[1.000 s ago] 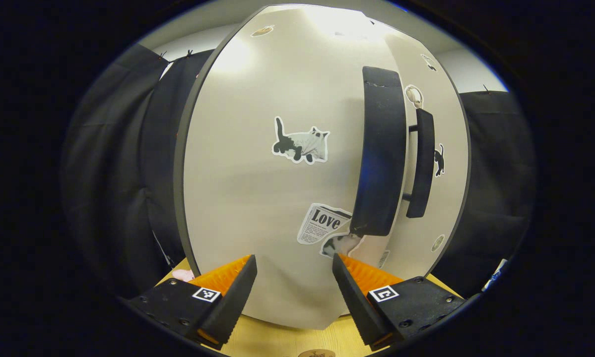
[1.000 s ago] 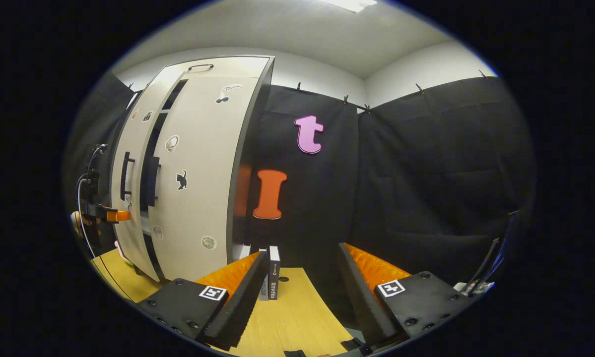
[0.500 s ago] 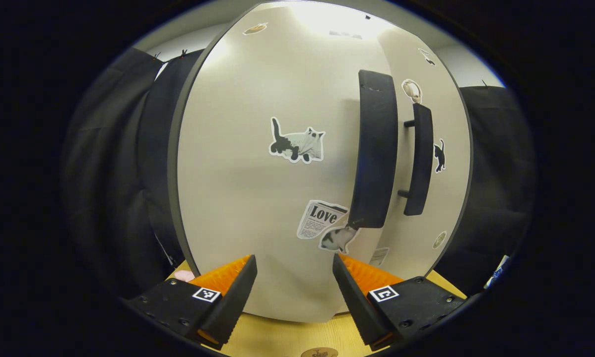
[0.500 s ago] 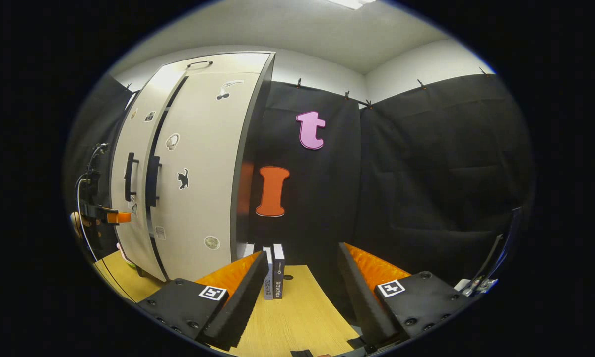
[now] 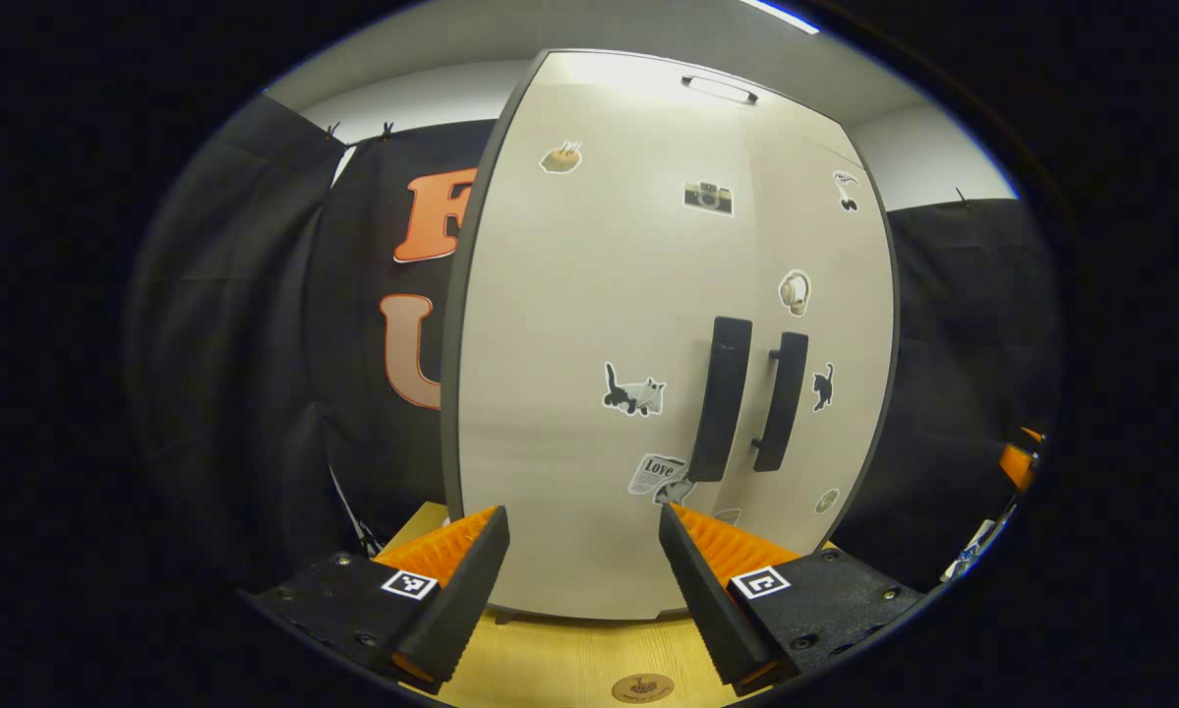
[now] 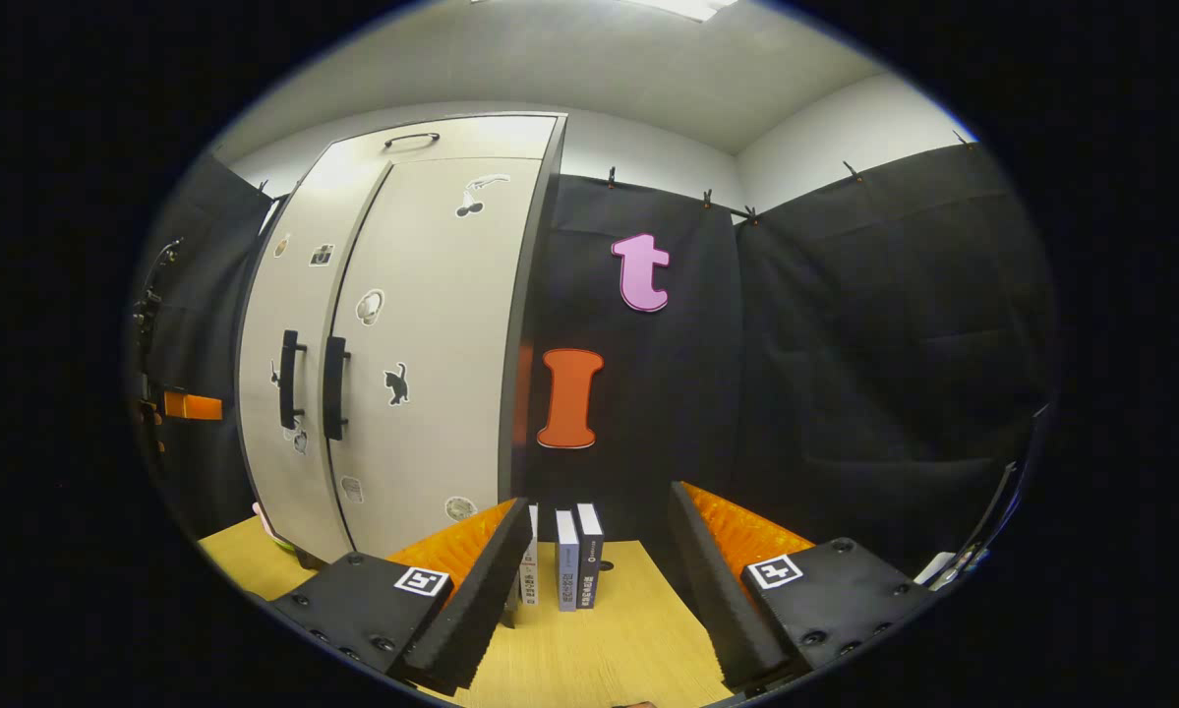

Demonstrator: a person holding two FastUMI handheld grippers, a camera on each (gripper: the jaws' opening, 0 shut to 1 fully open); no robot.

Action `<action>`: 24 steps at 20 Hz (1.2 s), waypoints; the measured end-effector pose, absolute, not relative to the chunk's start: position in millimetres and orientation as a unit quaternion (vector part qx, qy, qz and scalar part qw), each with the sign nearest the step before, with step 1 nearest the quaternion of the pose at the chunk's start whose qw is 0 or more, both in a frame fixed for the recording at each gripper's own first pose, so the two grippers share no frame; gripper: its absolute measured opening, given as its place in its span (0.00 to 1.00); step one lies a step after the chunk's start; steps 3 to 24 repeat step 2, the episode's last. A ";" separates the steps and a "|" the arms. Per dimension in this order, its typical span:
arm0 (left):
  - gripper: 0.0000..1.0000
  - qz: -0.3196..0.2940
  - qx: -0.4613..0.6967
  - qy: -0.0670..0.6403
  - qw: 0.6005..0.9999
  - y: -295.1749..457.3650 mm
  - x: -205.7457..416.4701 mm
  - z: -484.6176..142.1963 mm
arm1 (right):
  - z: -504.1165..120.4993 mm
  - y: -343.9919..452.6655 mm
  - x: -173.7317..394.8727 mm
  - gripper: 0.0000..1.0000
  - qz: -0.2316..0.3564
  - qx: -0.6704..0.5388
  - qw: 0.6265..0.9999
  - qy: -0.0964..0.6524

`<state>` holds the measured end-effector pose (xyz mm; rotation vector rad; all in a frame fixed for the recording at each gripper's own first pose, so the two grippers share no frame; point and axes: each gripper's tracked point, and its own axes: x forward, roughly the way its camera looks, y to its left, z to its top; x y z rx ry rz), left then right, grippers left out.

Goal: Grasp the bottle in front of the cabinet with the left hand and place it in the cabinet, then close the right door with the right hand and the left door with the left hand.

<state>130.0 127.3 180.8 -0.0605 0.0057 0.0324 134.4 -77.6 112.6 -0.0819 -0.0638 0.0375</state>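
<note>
1. On the wooden counter (image 5: 560,659) ahead of the left claw (image 5: 579,590) stands the cabinet (image 5: 589,324); left door (image 5: 589,295) and right door (image 5: 815,324) both sit flush.
2. Left claw: level, fingers apart, empty.
3. Right claw (image 6: 594,590): level, fingers apart, empty, the cabinet ahead to its left, books (image 6: 574,570) between its fingers.

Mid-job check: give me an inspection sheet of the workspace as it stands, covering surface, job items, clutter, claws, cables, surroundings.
Surface: wooden table, bare in front of both claws.
Job's things: cabinet upright; left door and right door both look closed, handles side by side. Bottle: nothing seen.
Clutter: upright books right of the cabinet; small round disc on the table.
Claws: left claw open, empty, facing the doors; right claw open, empty, off to the cabinet's right.
Cables: thin cable at the far left edge.
Surroundings: black cloth wall, white ceiling.
</note>
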 end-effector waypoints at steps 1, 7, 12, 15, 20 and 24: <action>0.94 0.018 -0.034 -0.004 0.999 131.0 118.8 188.3 | 114.2 -71.3 135.3 0.94 0.023 -0.042 0.998 -0.033; 0.93 0.020 -0.038 -0.011 0.999 134.5 107.9 195.6 | 115.0 -64.2 135.5 0.94 0.028 -0.043 0.998 -0.034; 0.93 0.020 -0.038 -0.011 0.999 134.5 107.9 195.6 | 115.0 -64.2 135.5 0.94 0.028 -0.043 0.998 -0.034; 0.93 0.020 -0.038 -0.011 0.999 134.5 107.9 195.6 | 115.0 -64.2 135.5 0.94 0.028 -0.043 0.998 -0.034; 0.93 0.020 -0.038 -0.011 0.999 134.5 107.9 195.6 | 115.0 -64.2 135.5 0.94 0.028 -0.043 0.998 -0.034; 0.93 0.020 -0.038 -0.011 0.999 134.5 107.9 195.6 | 115.0 -64.2 135.5 0.94 0.028 -0.043 0.998 -0.034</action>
